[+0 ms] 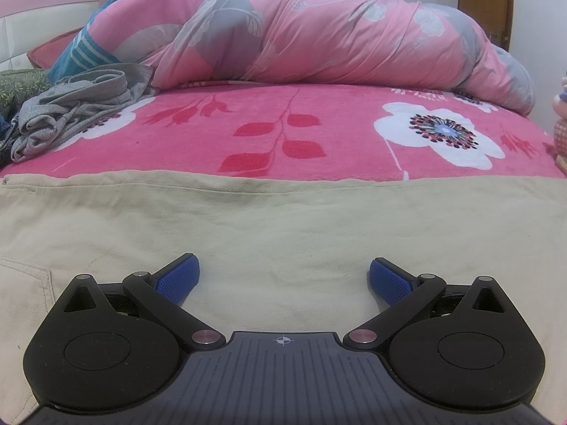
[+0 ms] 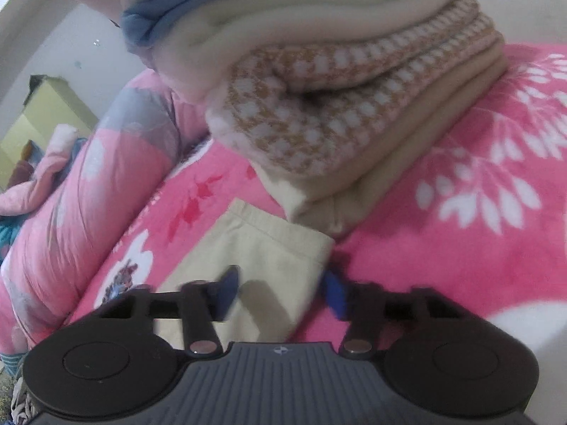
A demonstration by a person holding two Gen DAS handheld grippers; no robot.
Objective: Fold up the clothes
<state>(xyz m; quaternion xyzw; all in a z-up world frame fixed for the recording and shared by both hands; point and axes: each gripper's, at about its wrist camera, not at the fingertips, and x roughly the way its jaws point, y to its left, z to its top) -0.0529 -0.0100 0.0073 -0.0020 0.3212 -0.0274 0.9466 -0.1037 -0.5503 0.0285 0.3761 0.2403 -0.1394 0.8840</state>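
Our left gripper (image 1: 284, 278): fingers wide apart, beige trousers (image 1: 276, 219) flat under and ahead of them. Our right gripper (image 2: 281, 292): fingers apart, straddling the trouser hem (image 2: 280, 244); folded stack (image 2: 319, 106) just beyond.

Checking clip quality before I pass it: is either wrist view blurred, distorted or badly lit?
Left wrist view: sharp and evenly lit, with the beige trousers and left gripper crisp; fisheye bends the bed edge. Right wrist view: motion-blurred, smearing the right gripper fingertips and the folded stack; soft shadow beneath the fingers.
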